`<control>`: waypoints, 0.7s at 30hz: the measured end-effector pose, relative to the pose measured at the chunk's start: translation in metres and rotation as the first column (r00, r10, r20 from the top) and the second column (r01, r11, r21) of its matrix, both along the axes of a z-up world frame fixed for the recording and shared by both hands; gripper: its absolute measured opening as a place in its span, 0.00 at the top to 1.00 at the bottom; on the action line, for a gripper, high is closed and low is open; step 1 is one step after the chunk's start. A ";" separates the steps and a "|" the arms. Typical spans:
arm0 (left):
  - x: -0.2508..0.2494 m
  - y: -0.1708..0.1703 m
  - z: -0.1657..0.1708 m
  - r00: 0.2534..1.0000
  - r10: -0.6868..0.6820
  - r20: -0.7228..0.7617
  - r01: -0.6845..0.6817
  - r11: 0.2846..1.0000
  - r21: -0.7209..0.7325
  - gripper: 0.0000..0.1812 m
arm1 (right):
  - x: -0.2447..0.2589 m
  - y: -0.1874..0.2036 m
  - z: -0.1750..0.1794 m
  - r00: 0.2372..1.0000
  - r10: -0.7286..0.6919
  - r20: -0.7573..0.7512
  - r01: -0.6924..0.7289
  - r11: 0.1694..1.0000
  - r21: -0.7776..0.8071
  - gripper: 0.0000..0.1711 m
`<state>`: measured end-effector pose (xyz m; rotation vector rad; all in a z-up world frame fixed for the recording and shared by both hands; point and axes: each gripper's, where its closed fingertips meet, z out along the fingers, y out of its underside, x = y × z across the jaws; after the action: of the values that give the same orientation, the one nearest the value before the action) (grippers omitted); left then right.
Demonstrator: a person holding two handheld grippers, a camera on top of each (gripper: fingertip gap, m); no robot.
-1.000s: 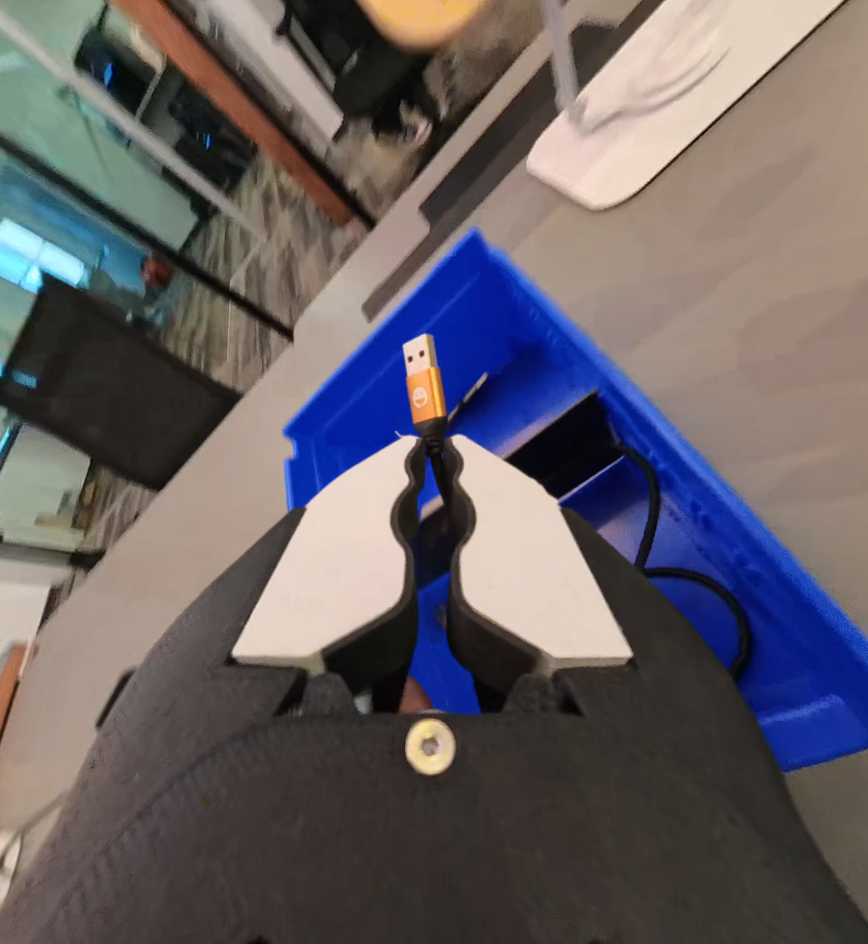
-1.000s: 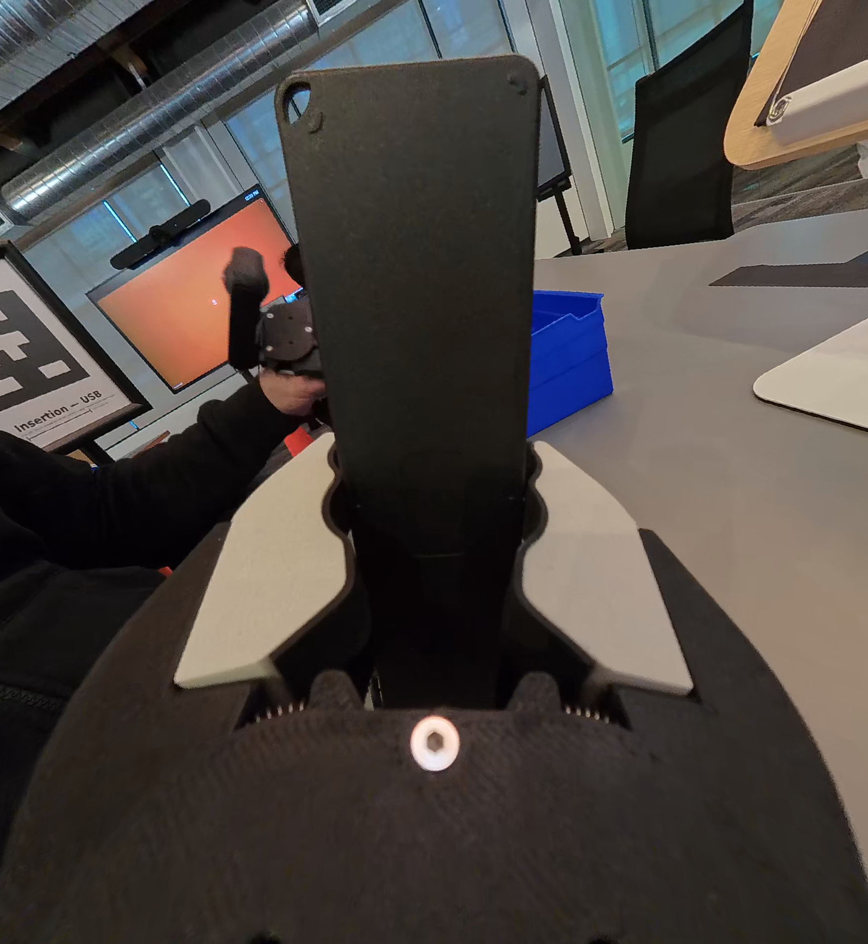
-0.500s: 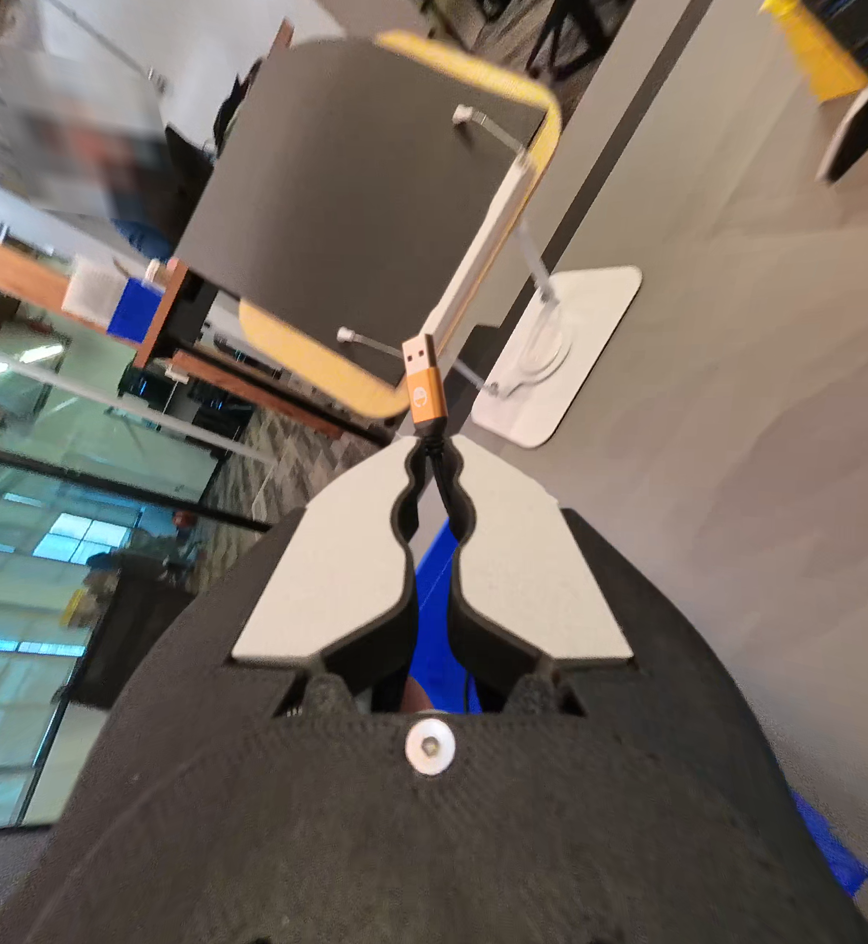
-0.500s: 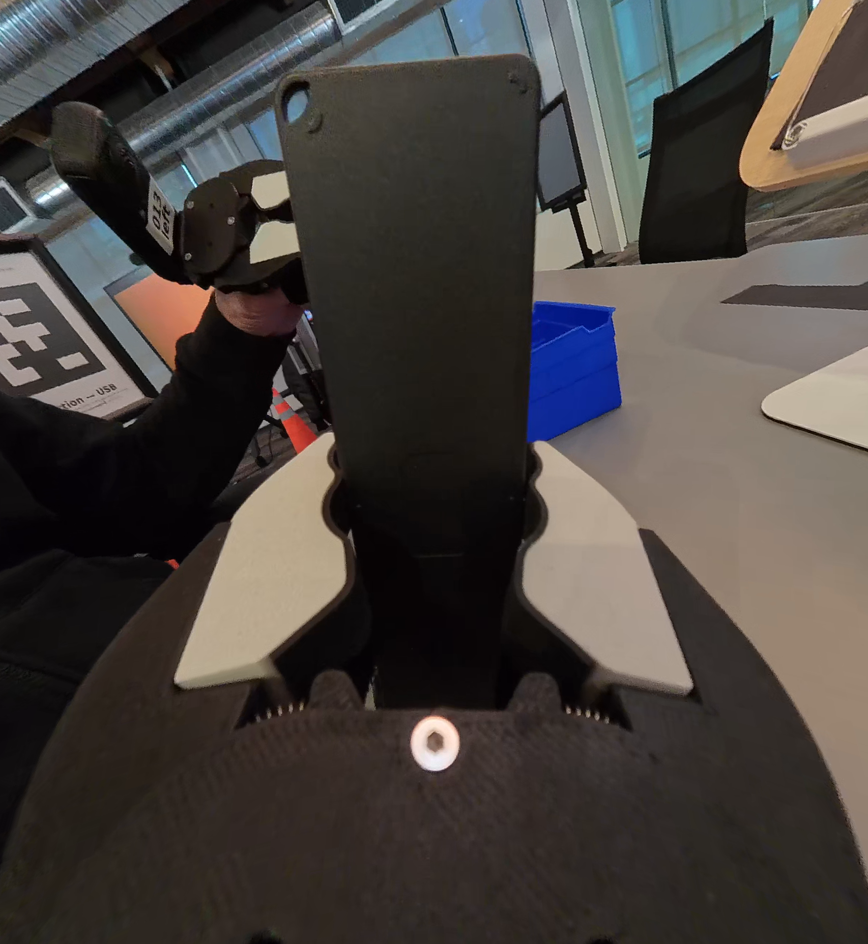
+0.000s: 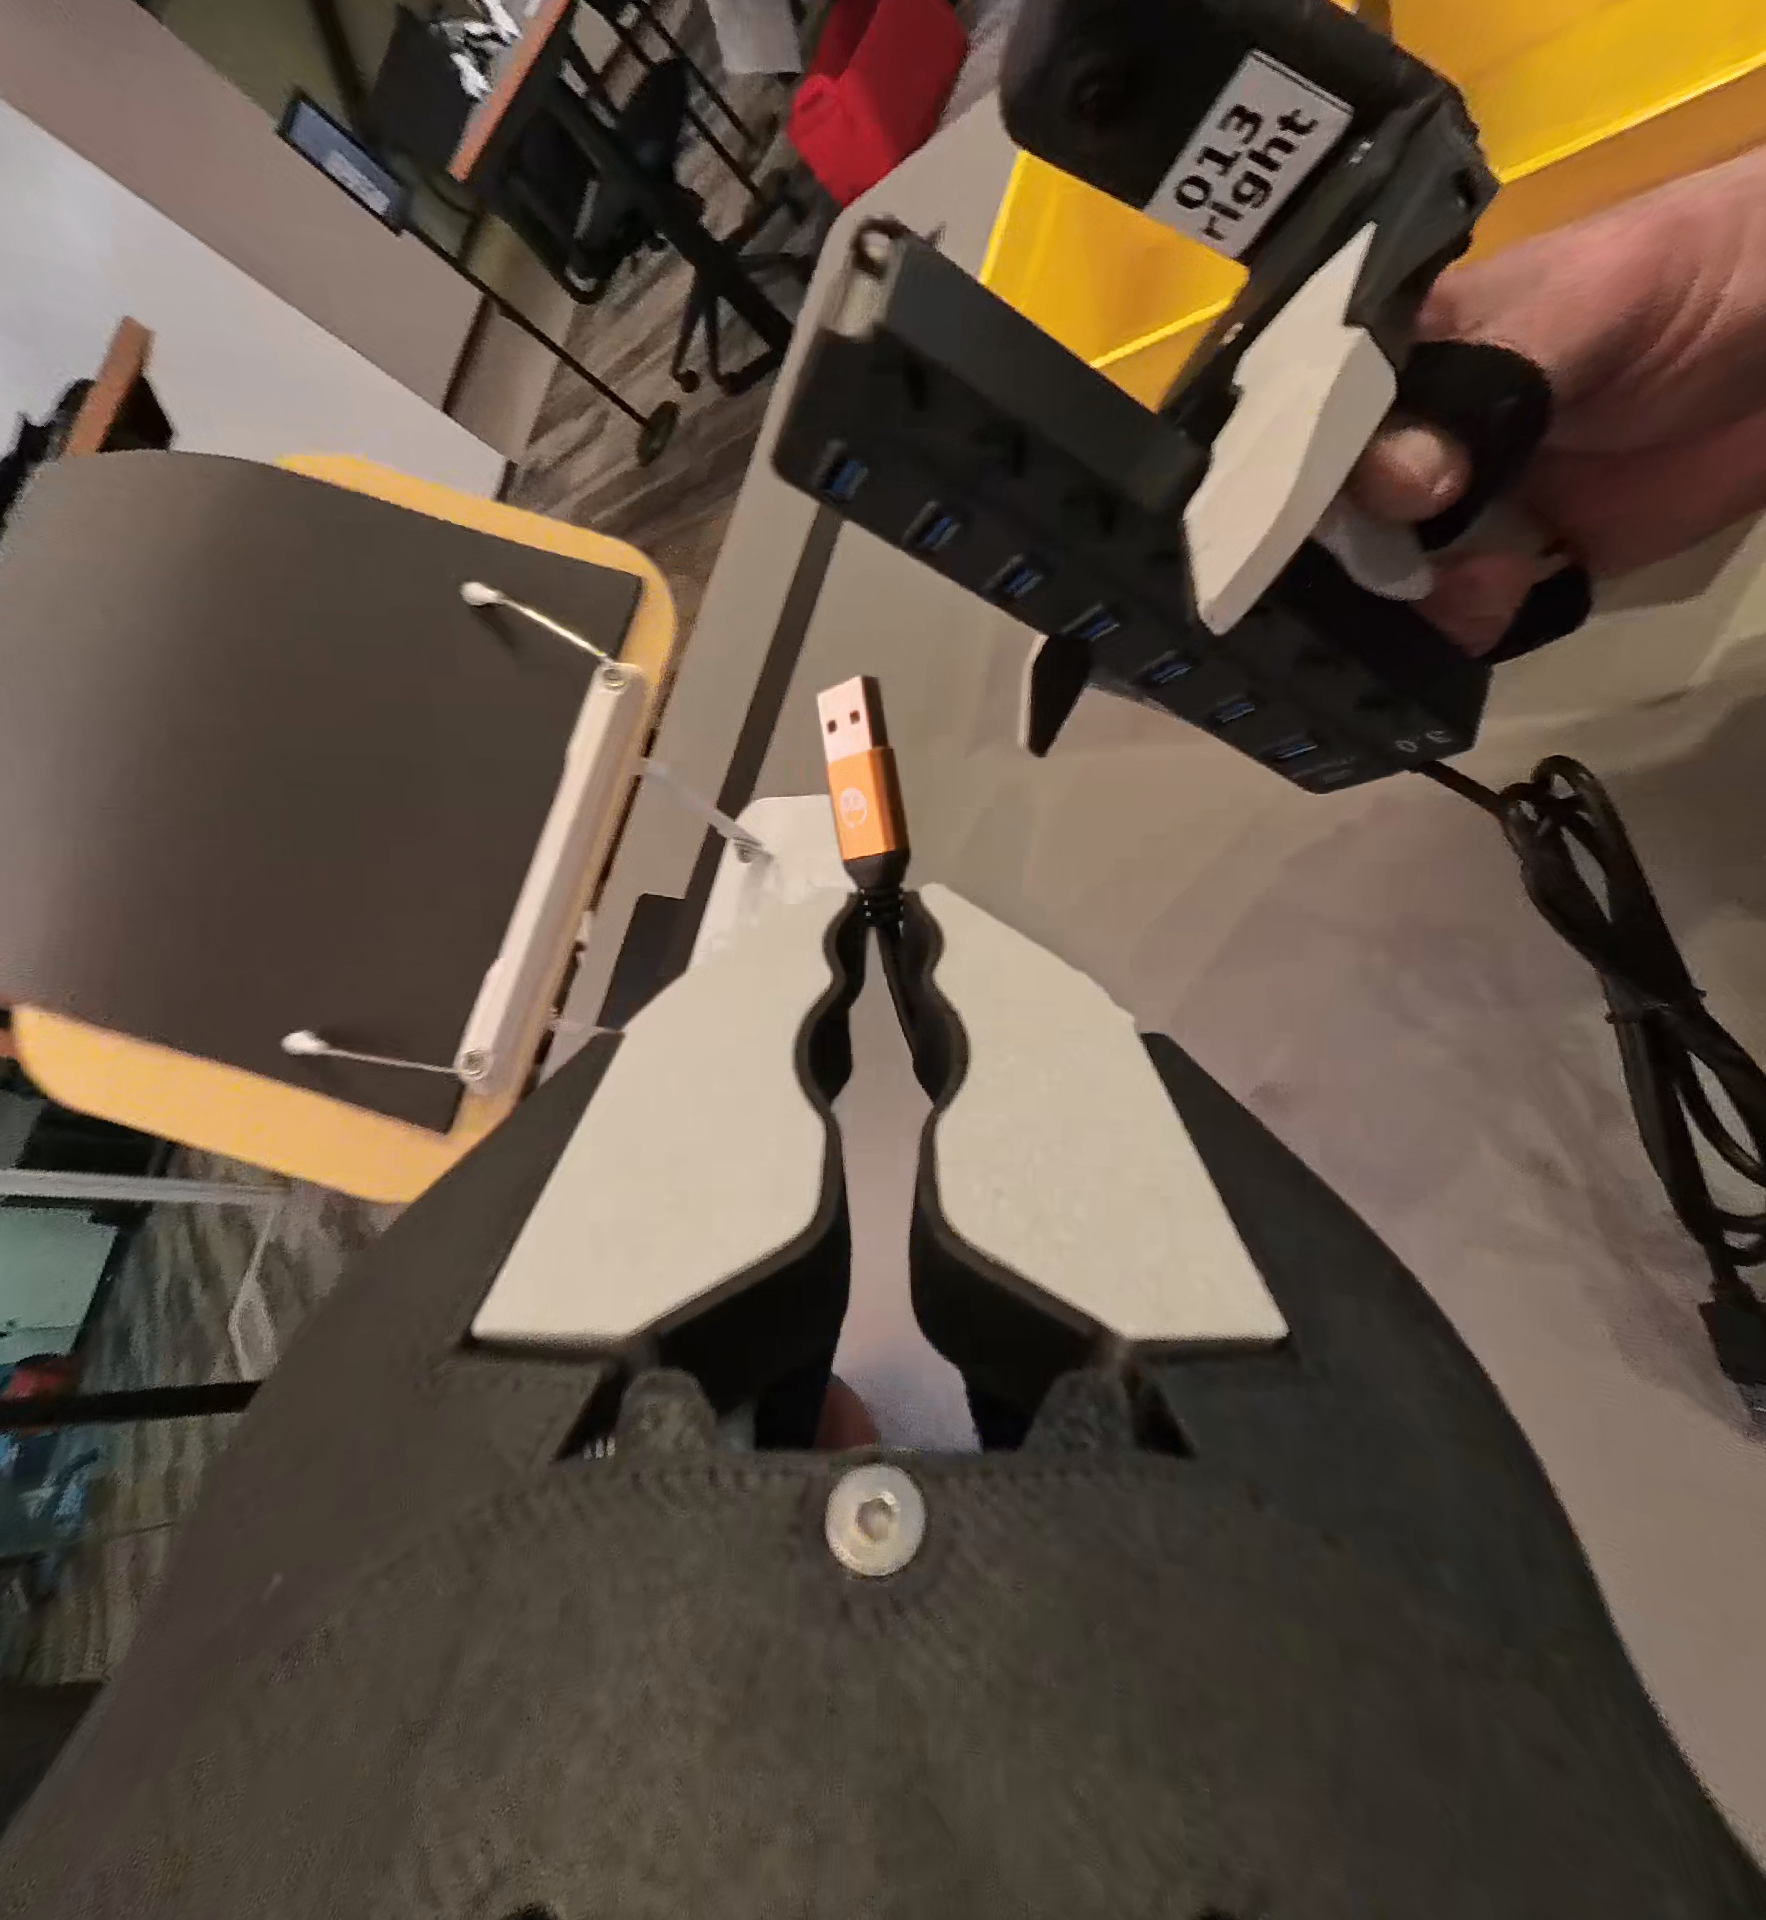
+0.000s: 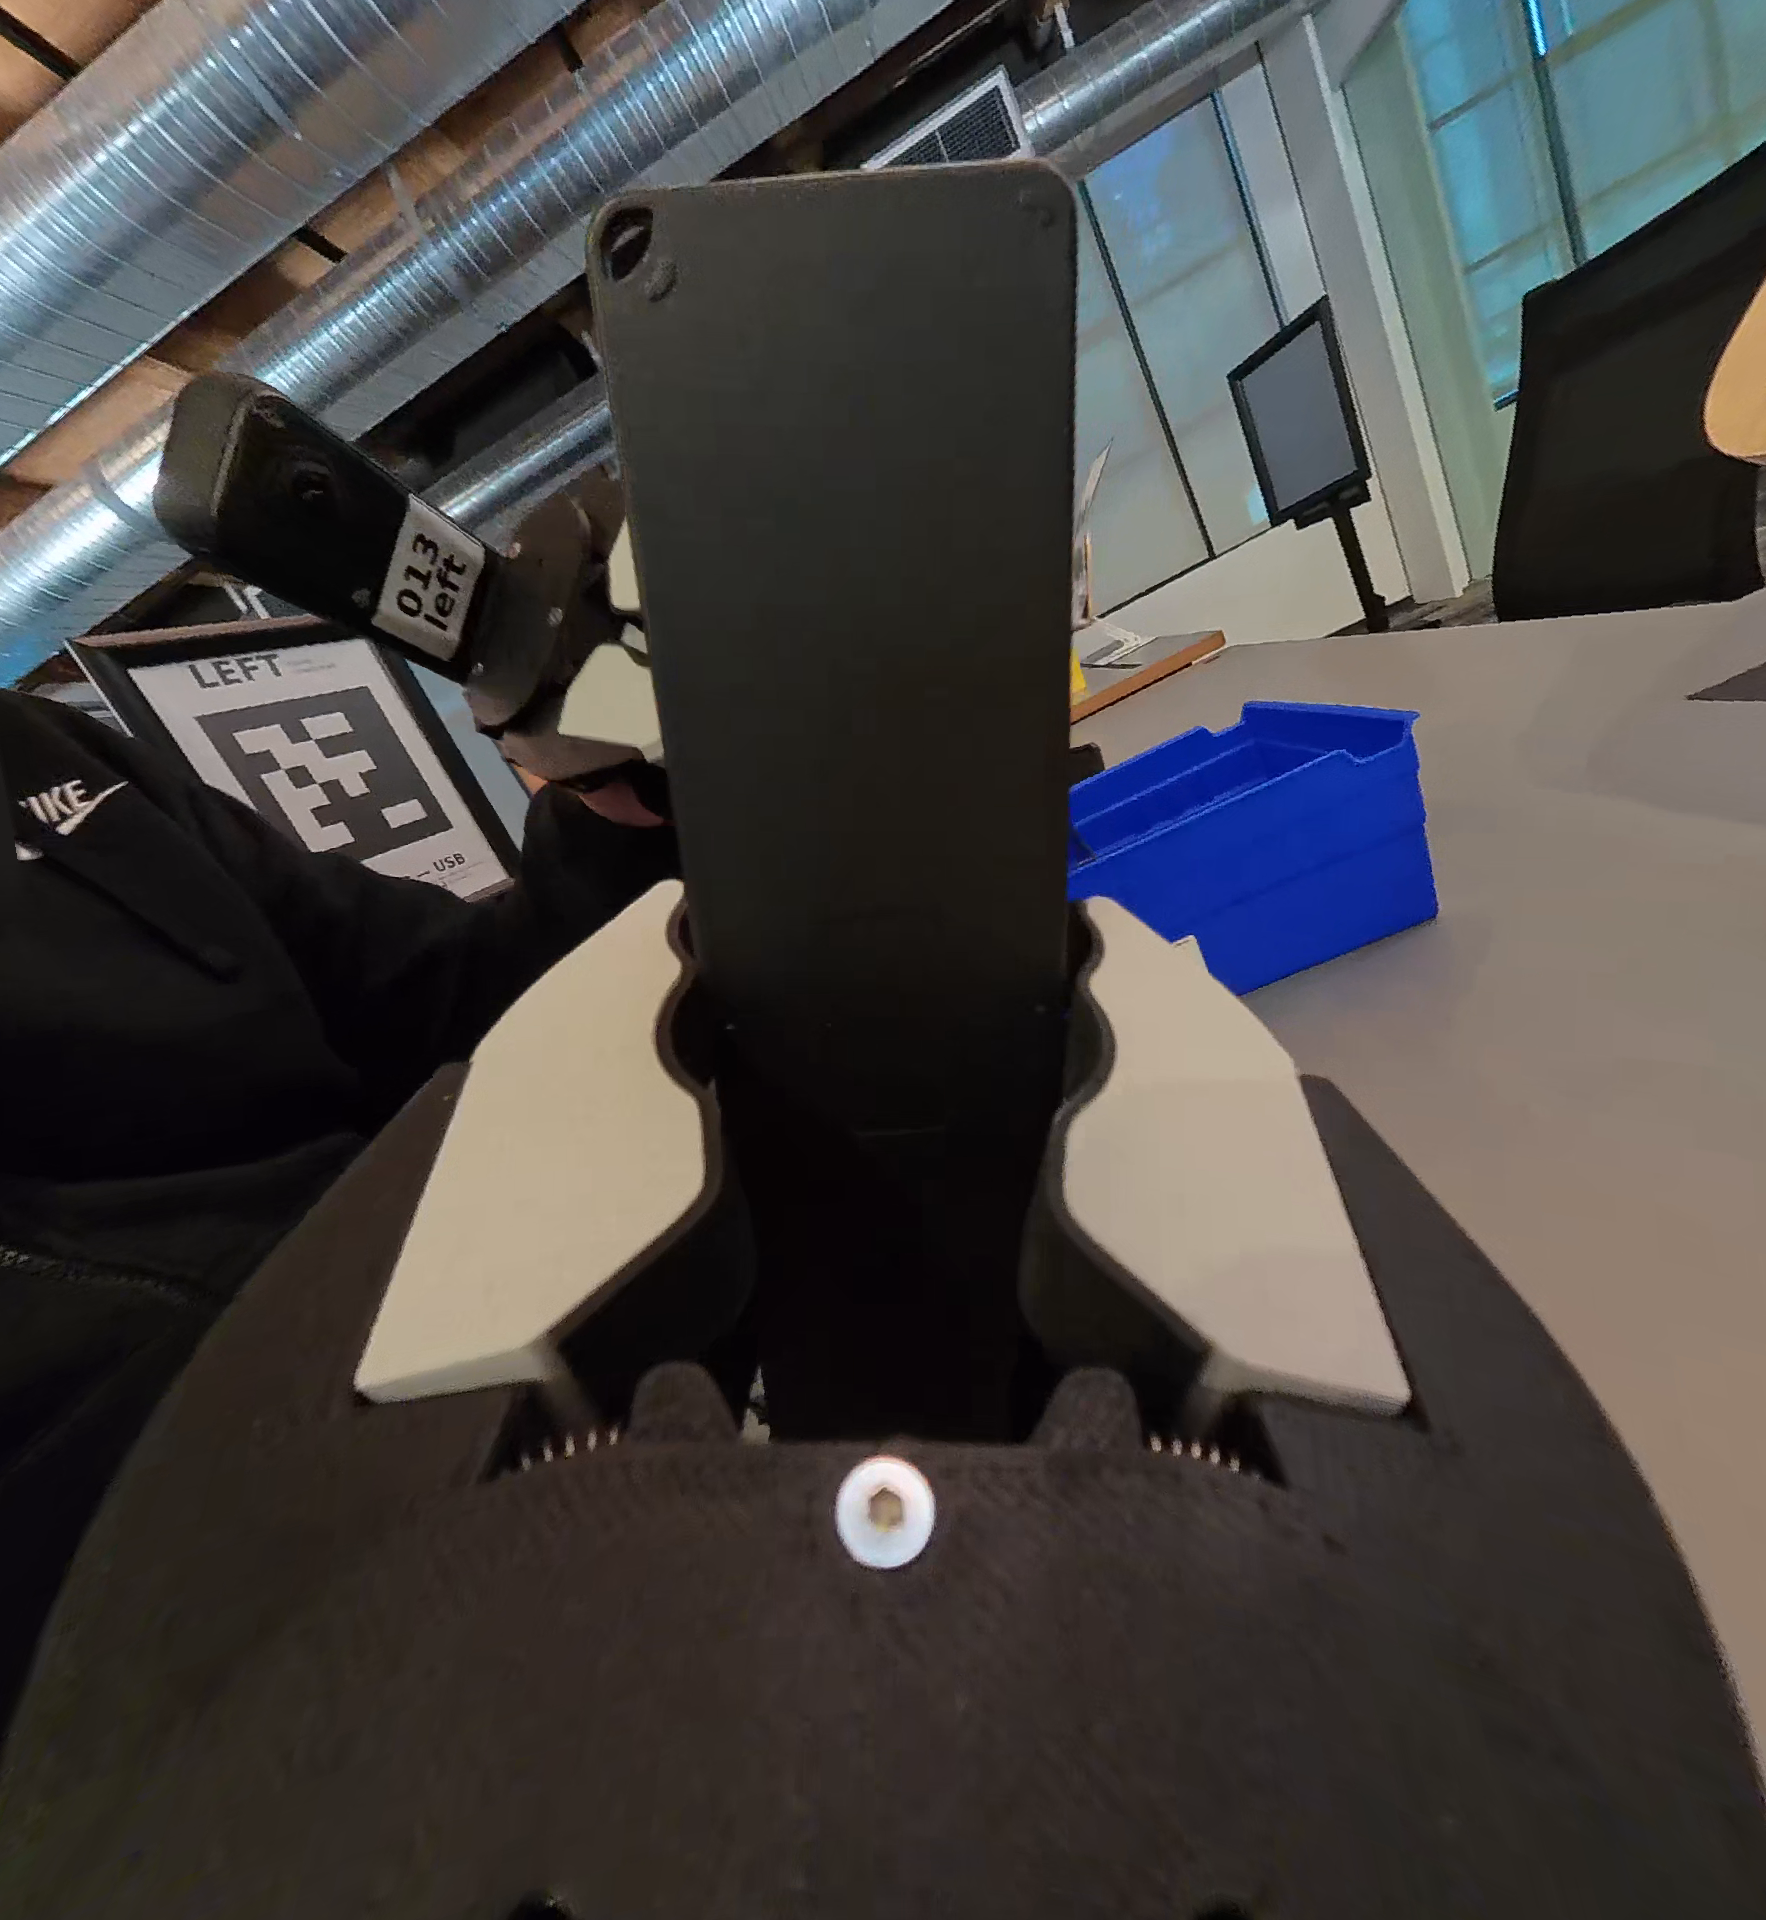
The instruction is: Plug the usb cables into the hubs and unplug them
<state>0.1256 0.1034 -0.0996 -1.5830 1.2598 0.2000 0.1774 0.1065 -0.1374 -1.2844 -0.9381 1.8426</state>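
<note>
The left gripper (image 5: 877,914) is clenched on the black cable just behind the orange USB plug (image 5: 861,769), which points up, near but apart from the black USB hub (image 5: 1118,561). The right gripper (image 6: 879,935) grasps this hub above the grey table (image 6: 1585,1039).

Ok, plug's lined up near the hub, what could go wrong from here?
1. The left gripper pinches only the cable just behind the orange USB plug, so the plug may tilt or slip back when pushed.
2. The USB hub is held in mid-air by the right gripper, so it may twist.
3. The hub's dangling black cable could snag.
</note>
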 end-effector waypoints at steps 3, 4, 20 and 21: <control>0.008 0.003 -0.023 1.000 -0.014 -0.011 0.014 0.998 -0.066 0.96 | 0.001 -0.002 0.002 1.000 0.016 -0.016 -0.016 1.000 0.002 0.62; 0.012 0.002 -0.030 1.000 -0.028 -0.007 0.027 0.996 -0.088 0.96 | 0.001 -0.003 0.002 1.000 0.021 -0.017 -0.021 1.000 0.004 0.62; 0.029 -0.004 -0.068 0.994 -0.068 -0.082 0.055 0.986 -0.156 0.97 | -0.014 -0.019 -0.013 0.993 0.065 0.096 -0.073 0.994 0.081 0.63; 0.028 -0.004 -0.069 0.994 -0.065 -0.091 0.050 0.987 -0.154 0.96 | -0.014 -0.020 -0.013 0.993 0.064 0.098 -0.073 0.994 0.086 0.63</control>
<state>0.1535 0.0996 -0.1684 -1.6799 1.4213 0.1478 0.1631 0.0870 -0.1508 -1.3090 -1.1164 1.7825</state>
